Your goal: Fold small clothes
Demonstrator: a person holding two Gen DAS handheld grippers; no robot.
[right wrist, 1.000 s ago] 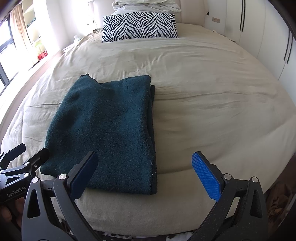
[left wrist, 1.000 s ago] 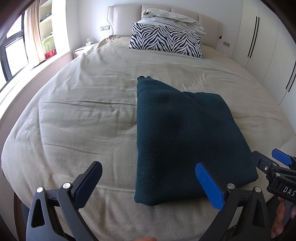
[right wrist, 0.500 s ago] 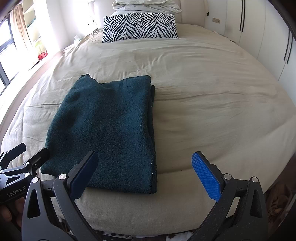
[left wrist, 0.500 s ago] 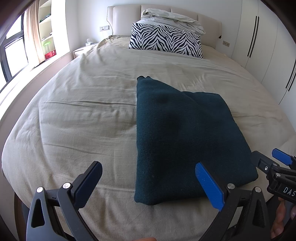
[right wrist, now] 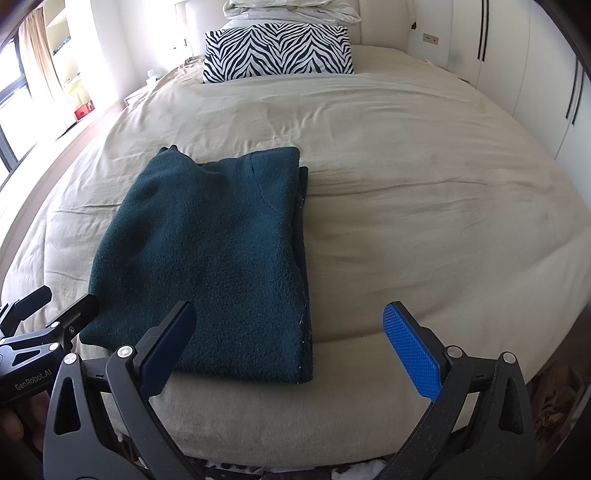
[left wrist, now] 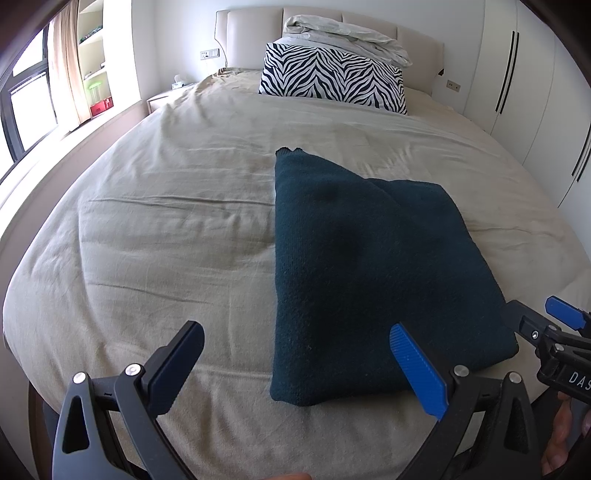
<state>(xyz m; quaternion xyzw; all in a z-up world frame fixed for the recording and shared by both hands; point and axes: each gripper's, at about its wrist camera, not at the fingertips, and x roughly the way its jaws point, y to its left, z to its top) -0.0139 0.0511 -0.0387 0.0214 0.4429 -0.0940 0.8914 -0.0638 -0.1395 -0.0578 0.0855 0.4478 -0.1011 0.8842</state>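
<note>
A dark teal fleece garment (left wrist: 362, 266) lies folded into a flat rectangle on the beige bed (left wrist: 166, 229), near its foot edge. In the right wrist view the same garment (right wrist: 218, 254) shows layered edges along its right side. My left gripper (left wrist: 297, 363) hovers open just short of the garment's near left corner, with nothing between its fingers. My right gripper (right wrist: 290, 345) is open too, held off the bed's foot edge by the garment's near right corner. Each gripper appears at the side of the other's view.
A zebra-striped pillow (left wrist: 332, 83) and a heap of pale bedding (left wrist: 347, 35) sit at the headboard. White wardrobe doors (left wrist: 535, 92) line the right wall. A window and a shelf (left wrist: 92, 74) are on the left.
Nothing has visibly moved; both grippers stay open and the folded garment lies the same.
</note>
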